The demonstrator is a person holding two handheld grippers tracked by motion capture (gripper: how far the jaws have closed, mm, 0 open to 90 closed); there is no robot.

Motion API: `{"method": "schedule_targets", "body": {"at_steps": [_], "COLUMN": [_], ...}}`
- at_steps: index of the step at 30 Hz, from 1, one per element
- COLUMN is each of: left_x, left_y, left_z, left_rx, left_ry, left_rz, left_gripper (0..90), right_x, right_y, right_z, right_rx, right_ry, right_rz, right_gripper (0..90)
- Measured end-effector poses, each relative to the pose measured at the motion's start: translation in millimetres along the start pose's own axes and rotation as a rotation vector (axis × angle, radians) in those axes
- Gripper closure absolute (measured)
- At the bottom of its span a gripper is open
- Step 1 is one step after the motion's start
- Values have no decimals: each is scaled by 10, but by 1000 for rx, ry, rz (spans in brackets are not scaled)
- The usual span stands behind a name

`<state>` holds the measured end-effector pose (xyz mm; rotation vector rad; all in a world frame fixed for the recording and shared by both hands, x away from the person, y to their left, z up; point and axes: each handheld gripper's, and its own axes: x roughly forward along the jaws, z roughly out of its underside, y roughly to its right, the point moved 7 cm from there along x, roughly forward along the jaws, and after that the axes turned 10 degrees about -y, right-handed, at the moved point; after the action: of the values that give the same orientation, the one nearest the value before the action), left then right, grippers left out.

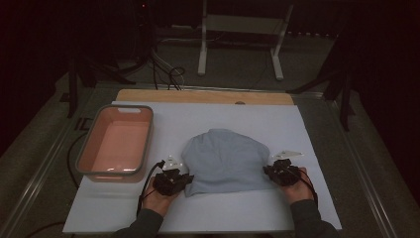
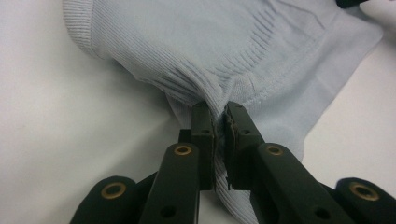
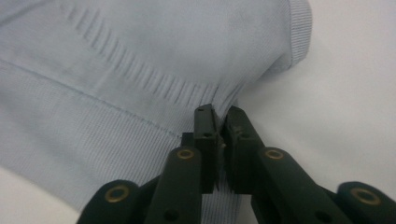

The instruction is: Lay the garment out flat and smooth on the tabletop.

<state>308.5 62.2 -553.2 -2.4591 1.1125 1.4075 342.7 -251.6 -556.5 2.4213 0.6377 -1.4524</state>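
A light blue knitted garment (image 1: 225,159) lies folded on the white table (image 1: 237,116). My left gripper (image 1: 185,179) pinches the garment's near left corner. In the left gripper view the black jaws are shut on a fold of the blue cloth (image 2: 252,56), the gripper (image 2: 219,112) biting at the ribbed hem. My right gripper (image 1: 267,170) grips the garment's right edge. The right gripper view has that gripper (image 3: 220,114) shut on the cloth (image 3: 140,60) beside the ribbed band. Both hands rest low on the table.
A pink tub with a grey rim (image 1: 117,141) stands at the table's left. A wooden strip (image 1: 203,96) runs along the far edge. Beyond it are a white frame's legs (image 1: 202,49) and cables on the floor.
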Motion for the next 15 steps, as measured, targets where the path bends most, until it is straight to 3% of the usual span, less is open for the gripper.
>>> {"method": "schedule_targets", "body": {"at_steps": [5,15], "left_x": [-47,-169], "left_y": [29,163], "left_z": [12,118], "left_rx": [-1,22], "left_ry": [3,-12], "left_rz": [23,81], "left_gripper": [847,846], "right_x": [-100,-391], "right_y": [-20,-141], "right_z": [121,371], "right_rx": [31,22], "right_ry": [-8,14], "right_rz": [-56,-106], "right_gripper": [856,856]}}
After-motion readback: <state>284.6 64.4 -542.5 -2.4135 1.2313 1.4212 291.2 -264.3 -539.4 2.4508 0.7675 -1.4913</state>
